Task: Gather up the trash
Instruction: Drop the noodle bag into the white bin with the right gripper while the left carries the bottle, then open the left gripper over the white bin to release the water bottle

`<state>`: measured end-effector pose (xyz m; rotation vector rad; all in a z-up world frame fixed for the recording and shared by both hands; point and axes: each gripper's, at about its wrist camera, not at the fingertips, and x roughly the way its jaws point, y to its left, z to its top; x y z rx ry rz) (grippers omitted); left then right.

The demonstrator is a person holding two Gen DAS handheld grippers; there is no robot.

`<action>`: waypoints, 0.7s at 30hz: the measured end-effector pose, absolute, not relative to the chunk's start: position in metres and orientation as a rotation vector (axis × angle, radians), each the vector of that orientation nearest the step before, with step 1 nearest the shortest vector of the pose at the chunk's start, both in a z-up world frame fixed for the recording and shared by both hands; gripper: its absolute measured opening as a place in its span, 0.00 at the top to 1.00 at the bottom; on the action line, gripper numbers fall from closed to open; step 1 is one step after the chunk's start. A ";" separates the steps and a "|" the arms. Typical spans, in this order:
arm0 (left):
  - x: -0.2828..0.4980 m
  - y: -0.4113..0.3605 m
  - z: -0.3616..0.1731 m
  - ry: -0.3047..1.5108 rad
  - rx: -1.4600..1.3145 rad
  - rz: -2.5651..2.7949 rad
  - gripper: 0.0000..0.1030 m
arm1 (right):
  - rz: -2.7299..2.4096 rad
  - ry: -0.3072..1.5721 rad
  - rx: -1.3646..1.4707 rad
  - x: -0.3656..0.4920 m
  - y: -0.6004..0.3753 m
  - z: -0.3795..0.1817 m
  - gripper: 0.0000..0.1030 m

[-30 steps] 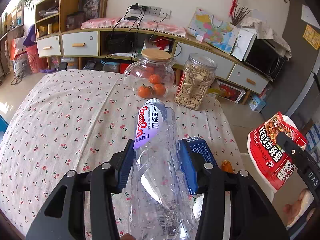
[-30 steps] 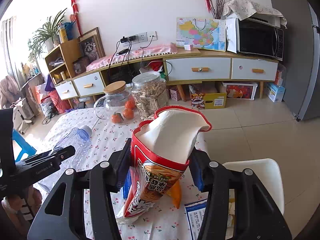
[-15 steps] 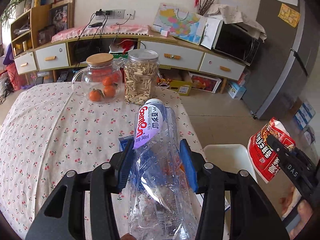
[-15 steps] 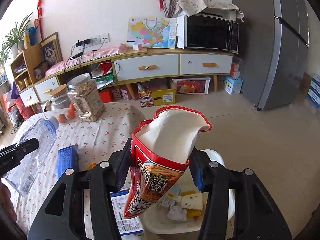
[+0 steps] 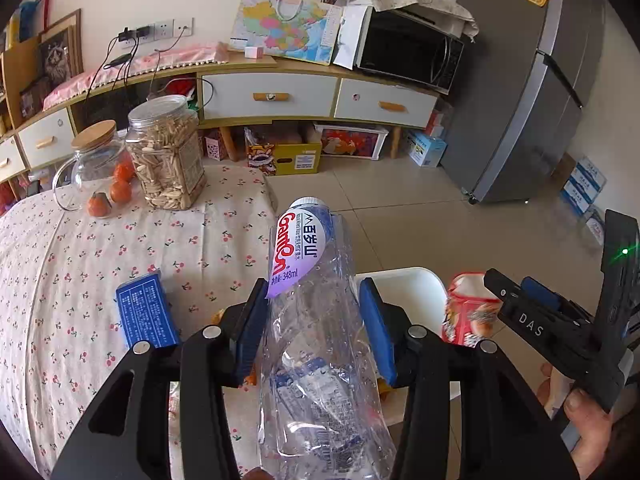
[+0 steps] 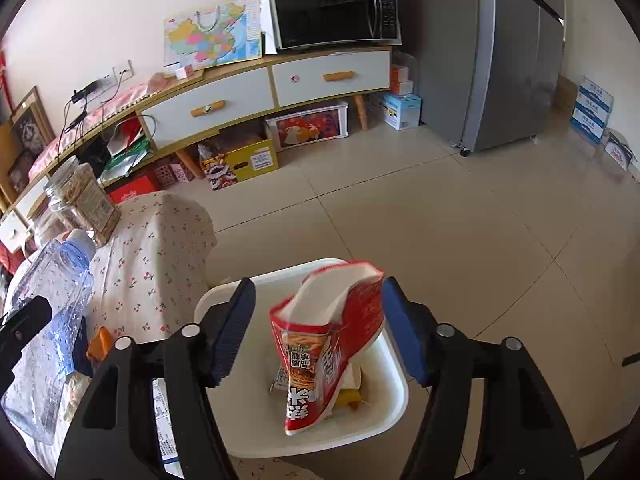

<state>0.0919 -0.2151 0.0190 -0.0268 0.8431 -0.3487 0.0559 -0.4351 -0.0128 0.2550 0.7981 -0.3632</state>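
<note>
Right claw [image 6: 316, 328] now opening, snack bag [image 6: 320, 344] loose over bin [image 6: 384, 412].

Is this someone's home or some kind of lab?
Most likely a lived-in home, a living or dining room. A black microwave oven sits on a long wooden sideboard with white drawers, a tall grey refrigerator stands beside it, and a cherry-print tablecloth covers the table.

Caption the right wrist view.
Right gripper fingers opening, releasing red snack bag over white bin beside the table.
</note>
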 end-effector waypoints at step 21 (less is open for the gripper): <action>0.110 -0.324 -0.007 0.947 0.051 -0.489 0.54 | -0.715 0.794 0.261 0.029 -0.508 -0.021 0.15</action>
